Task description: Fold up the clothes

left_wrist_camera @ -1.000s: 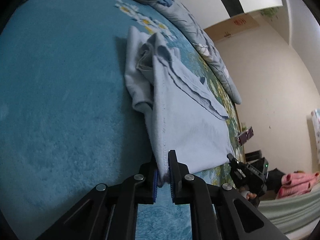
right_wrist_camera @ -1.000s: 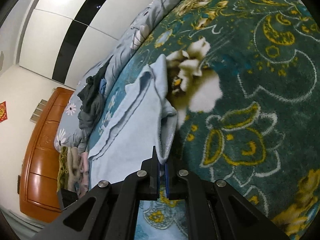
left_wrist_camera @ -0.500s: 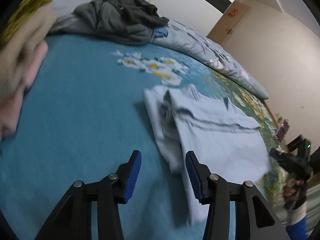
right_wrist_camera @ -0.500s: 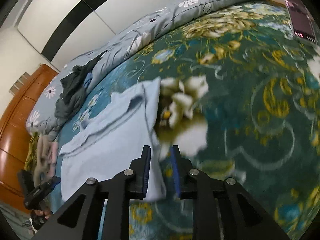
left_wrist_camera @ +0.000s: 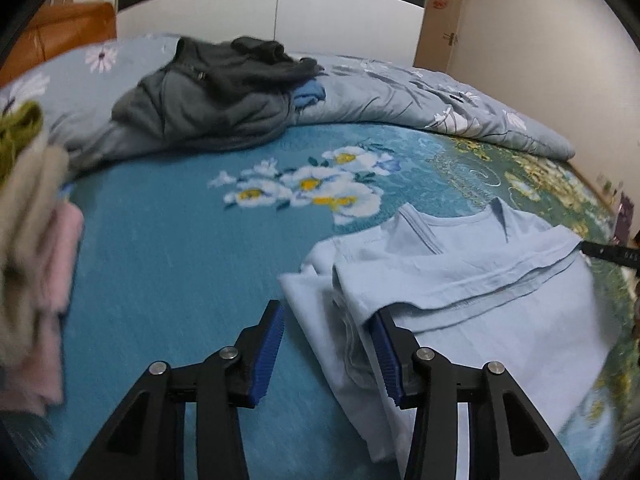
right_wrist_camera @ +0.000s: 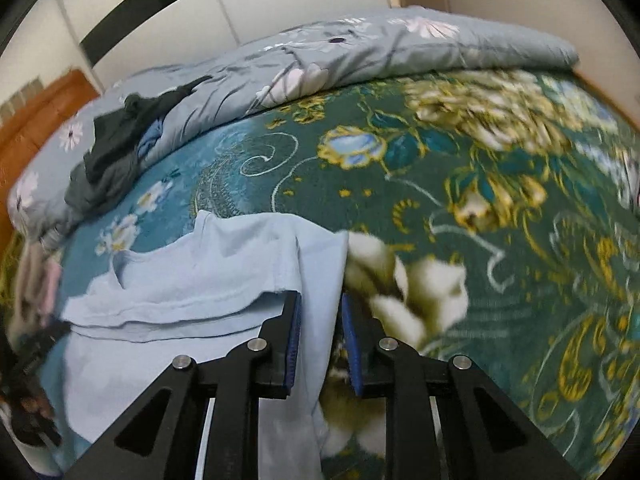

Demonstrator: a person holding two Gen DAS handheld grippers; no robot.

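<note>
The light-blue shirt (left_wrist_camera: 472, 280) lies folded on the floral blanket (left_wrist_camera: 168, 240), near its front edge. The left gripper (left_wrist_camera: 328, 344) has just been opening; its fingers stand spread over the shirt's left edge, pinching nothing. The right gripper (right_wrist_camera: 320, 340), also just opened, straddles the right edge loosely.

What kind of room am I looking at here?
Most likely a bedroom. A bed with a floral blanket fills both views, a flowered duvet lies bunched along its far edge, and clothes sit on it: a light blue shirt and a dark grey pile.
</note>
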